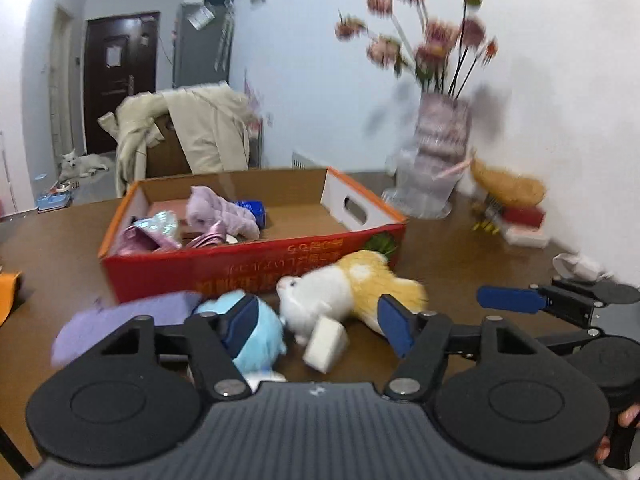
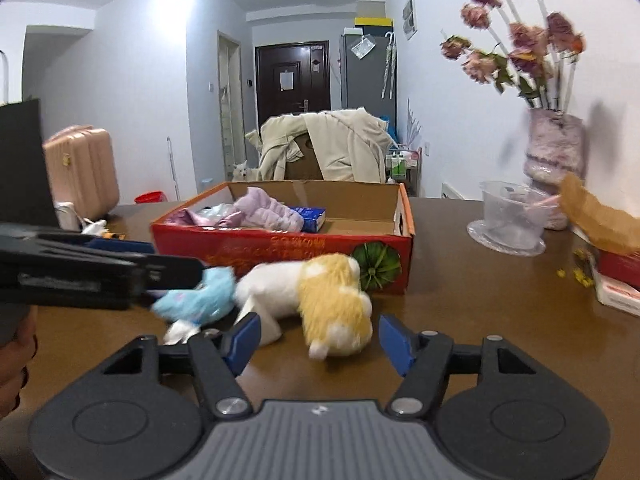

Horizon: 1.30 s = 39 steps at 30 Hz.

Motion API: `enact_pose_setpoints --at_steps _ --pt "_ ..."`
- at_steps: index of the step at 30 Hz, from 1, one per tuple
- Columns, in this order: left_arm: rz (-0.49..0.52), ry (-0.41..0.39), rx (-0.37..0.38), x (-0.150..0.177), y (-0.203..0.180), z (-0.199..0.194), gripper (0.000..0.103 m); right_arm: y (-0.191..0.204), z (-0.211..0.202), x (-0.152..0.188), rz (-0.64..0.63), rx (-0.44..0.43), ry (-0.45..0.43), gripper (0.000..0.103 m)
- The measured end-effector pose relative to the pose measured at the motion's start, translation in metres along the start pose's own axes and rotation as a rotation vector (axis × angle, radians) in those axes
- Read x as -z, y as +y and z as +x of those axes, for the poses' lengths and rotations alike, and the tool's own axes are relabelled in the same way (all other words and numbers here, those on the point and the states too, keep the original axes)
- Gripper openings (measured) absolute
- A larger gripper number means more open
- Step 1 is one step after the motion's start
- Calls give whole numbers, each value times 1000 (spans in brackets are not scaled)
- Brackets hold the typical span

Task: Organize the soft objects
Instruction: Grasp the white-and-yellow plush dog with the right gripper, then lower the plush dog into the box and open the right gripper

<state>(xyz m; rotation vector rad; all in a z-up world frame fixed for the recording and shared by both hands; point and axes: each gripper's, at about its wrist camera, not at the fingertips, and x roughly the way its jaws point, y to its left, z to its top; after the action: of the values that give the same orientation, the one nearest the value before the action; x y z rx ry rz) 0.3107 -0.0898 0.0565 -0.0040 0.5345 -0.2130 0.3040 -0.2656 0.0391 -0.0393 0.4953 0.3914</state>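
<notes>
A white and yellow plush animal [image 1: 344, 292] [image 2: 316, 296] lies on the brown table [image 1: 460, 248] just in front of a red cardboard box [image 1: 256, 268] [image 2: 280, 248]. A light blue plush [image 1: 256, 332] [image 2: 200, 296] lies to its left, beside a purple soft item [image 1: 116, 324]. The box holds a lilac plush [image 1: 224, 210] [image 2: 268, 210] and shiny pink items. My left gripper [image 1: 320, 324] is open, its left finger against the blue plush. My right gripper [image 2: 318, 340] is open, just short of the yellow plush, and shows at the right of the left wrist view [image 1: 516, 300].
A vase of pink flowers [image 1: 440, 136] [image 2: 554, 152] and a clear plastic cup [image 2: 510, 216] stand at the back right by the wall. A red and white box with a brown item on it [image 1: 516, 208] [image 2: 616, 264] sits at the right. A chair draped with a coat [image 2: 328, 144] stands behind the table.
</notes>
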Motion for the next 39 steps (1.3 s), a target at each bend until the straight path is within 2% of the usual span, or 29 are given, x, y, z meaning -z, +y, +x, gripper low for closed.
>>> enact_pose_setpoints --at_steps 4,5,6,7,8,11,15,20,24,27,32,36,39 --pt "9 110 29 -7 12 60 65 -10 56 -7 25 11 56 57" --pt "0 128 37 -7 14 70 65 -12 65 -7 36 12 70 50" --pt "-17 143 48 -7 17 79 65 -15 70 -4 53 3 70 47" --pt "-32 149 62 -7 20 85 60 -19 72 -2 82 -12 57 47" --pt "-35 152 72 -7 21 91 49 -23 72 1 109 -28 50 46" --pt "-69 147 107 -2 23 100 47 -32 72 7 148 -36 35 44" --pt "-94 106 95 7 21 98 45 -29 73 8 136 -24 32 43" --pt "-112 105 101 5 22 96 45 -29 72 8 137 -24 28 43" --pt "-120 95 91 3 12 80 44 -22 57 5 124 -5 12 42" --pt "-127 49 112 -3 7 52 44 -17 25 1 132 -3 -48 42" --pt "-114 -8 130 -11 -4 15 44 -13 -14 -2 149 -19 -93 41" --pt "-119 -19 136 -25 -3 12 44 -15 -20 -16 159 -28 -106 41" --pt "-139 -27 147 -49 7 25 44 -20 -11 -40 154 -24 -135 41"
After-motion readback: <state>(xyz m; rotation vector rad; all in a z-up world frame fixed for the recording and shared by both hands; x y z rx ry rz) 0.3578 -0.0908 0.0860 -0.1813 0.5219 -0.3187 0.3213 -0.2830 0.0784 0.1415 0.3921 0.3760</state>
